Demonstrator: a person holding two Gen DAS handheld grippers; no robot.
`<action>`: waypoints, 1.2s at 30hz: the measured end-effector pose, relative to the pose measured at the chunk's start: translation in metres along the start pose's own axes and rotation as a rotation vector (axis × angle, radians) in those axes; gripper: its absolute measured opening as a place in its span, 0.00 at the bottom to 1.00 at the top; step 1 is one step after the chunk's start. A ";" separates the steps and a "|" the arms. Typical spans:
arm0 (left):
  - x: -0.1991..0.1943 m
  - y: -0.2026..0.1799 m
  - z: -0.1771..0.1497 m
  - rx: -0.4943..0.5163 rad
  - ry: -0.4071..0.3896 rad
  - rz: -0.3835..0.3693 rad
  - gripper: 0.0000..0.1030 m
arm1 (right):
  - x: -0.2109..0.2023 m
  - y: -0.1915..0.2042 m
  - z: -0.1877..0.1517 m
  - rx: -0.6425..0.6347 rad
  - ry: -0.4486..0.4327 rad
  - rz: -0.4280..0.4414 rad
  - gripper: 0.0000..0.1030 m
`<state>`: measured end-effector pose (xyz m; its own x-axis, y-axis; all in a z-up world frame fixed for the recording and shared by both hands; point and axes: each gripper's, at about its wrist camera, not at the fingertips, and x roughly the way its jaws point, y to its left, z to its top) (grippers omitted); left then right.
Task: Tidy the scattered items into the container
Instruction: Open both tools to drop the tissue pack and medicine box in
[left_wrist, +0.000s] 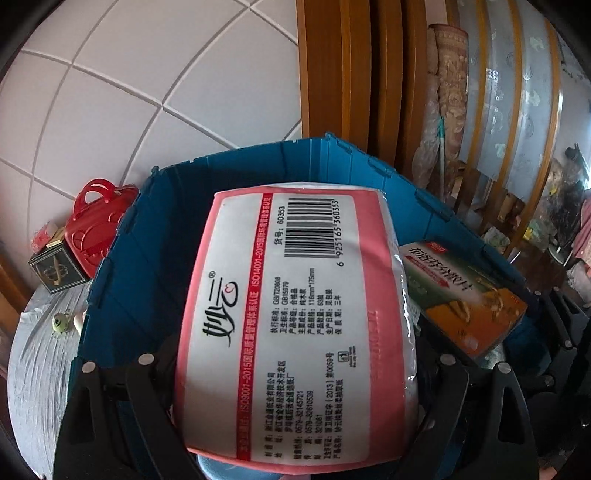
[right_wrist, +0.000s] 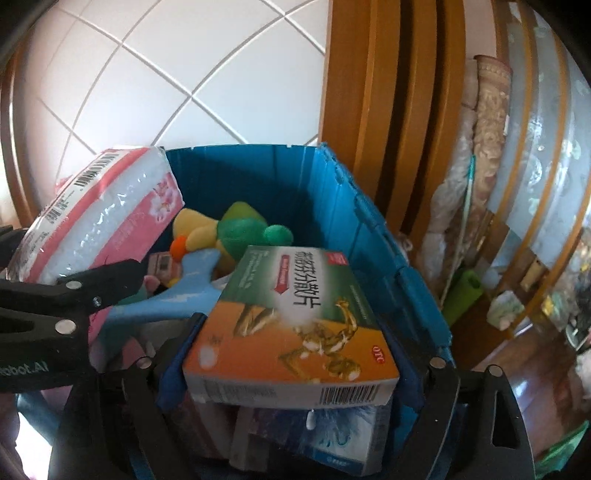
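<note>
My left gripper (left_wrist: 295, 365) is shut on a pink-and-white tissue pack (left_wrist: 295, 317) and holds it over the open blue crate (left_wrist: 155, 236). The pack also shows at the left of the right wrist view (right_wrist: 107, 214), with the left gripper's fingers (right_wrist: 92, 284) clamped on it. My right gripper (right_wrist: 291, 365) is shut on a green-and-orange medicine box (right_wrist: 295, 325) and holds it above the crate (right_wrist: 369, 236). That box shows at the right of the left wrist view (left_wrist: 465, 295). Inside the crate lie a green and yellow plush toy (right_wrist: 236, 229), a light blue item (right_wrist: 177, 295) and a blue-white box (right_wrist: 332, 443).
On the grey table left of the crate stand a red case (left_wrist: 99, 225), a dark small box (left_wrist: 57, 266) and a tiny green figure (left_wrist: 61, 323). A white tiled wall (left_wrist: 147, 92) is behind. A wooden frame (right_wrist: 388, 110) and rolled rugs (right_wrist: 476, 147) are at the right.
</note>
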<state>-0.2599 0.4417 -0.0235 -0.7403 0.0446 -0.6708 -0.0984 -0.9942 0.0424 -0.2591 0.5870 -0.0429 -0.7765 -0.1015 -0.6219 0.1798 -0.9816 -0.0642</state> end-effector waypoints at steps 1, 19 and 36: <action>0.000 -0.001 0.000 0.006 0.001 0.009 0.95 | -0.002 -0.001 -0.001 -0.001 -0.003 0.002 0.95; -0.034 -0.016 -0.014 0.017 -0.053 -0.012 0.97 | -0.043 -0.012 -0.021 -0.006 -0.041 -0.016 0.99; -0.057 -0.010 -0.032 -0.014 -0.081 -0.021 0.97 | -0.066 -0.010 -0.031 -0.014 -0.047 -0.032 0.99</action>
<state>-0.1951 0.4460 -0.0090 -0.7896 0.0730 -0.6093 -0.1057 -0.9942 0.0178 -0.1913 0.6085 -0.0256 -0.8094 -0.0776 -0.5821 0.1621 -0.9822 -0.0946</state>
